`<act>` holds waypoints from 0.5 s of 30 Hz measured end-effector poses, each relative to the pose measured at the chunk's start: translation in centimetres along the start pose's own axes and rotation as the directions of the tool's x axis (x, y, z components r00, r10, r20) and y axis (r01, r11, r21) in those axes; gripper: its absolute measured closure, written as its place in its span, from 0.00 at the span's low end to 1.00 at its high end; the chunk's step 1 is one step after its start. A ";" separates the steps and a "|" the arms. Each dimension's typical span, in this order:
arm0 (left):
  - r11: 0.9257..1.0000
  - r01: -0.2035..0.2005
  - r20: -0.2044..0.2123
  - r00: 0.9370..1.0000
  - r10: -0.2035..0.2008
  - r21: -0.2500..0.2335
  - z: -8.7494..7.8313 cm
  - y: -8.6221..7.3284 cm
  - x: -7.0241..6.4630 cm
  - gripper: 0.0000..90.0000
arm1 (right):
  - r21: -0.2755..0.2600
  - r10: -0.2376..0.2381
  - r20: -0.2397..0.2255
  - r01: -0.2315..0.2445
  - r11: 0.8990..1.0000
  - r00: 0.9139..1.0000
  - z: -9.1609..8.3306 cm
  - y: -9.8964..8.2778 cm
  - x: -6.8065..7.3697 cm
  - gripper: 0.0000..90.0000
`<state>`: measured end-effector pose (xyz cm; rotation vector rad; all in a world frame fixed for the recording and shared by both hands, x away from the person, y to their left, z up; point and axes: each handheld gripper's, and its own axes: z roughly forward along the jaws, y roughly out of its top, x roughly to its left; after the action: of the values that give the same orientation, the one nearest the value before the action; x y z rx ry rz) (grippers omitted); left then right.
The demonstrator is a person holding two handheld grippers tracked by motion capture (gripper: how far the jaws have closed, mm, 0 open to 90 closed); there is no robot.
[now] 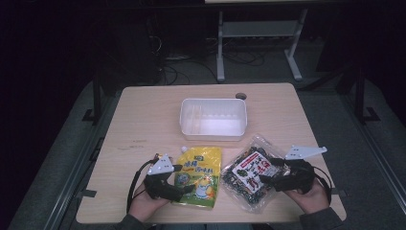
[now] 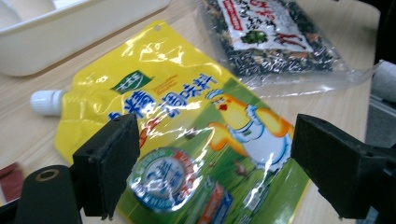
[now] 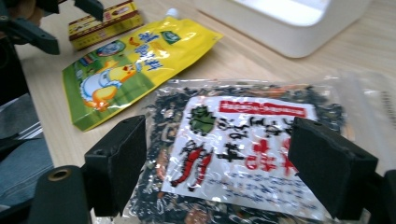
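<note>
A yellow spouted pouch [image 1: 200, 175] with a cartoon chick lies flat near the table's front edge. My left gripper [image 1: 184, 178] sits at the pouch's left side. In the left gripper view its jaws are spread wide over the pouch [image 2: 187, 116], so the left gripper [image 2: 219, 163] is open, and the pouch's white cap [image 2: 45, 101] points left. A clear bag of dark dried mix [image 1: 249, 172] with a white and red label lies to the right. My right gripper [image 1: 269, 171] hovers at the bag's right edge. The right gripper [image 3: 217, 168] is open, straddling the bag [image 3: 247, 135].
A white plastic bin [image 1: 213, 118] stands empty behind both packets at mid-table. A small yellow and red box [image 3: 105, 23] lies beside the left gripper [image 3: 60, 21]. The table's front edge [image 1: 210, 222] runs close under both hands.
</note>
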<state>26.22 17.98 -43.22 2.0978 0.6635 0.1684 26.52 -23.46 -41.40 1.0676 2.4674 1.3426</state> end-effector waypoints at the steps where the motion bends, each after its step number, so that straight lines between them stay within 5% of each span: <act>1: 1.000 -0.002 0.008 1.000 0.003 -0.002 0.2 0.4 -0.2 0.17 | -0.003 0.005 0.012 -0.005 1.000 1.000 -0.5 0.1 -0.3 0.21; 15: 0.998 -0.059 0.060 0.997 0.056 0.036 2.9 3.8 -1.9 0.17 | 0.000 0.104 0.125 -0.105 0.994 0.987 -3.7 0.5 -4.1 0.21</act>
<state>27.10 13.18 -41.63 2.1509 0.5757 0.1266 28.25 -28.49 -39.64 1.2583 2.3572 1.2541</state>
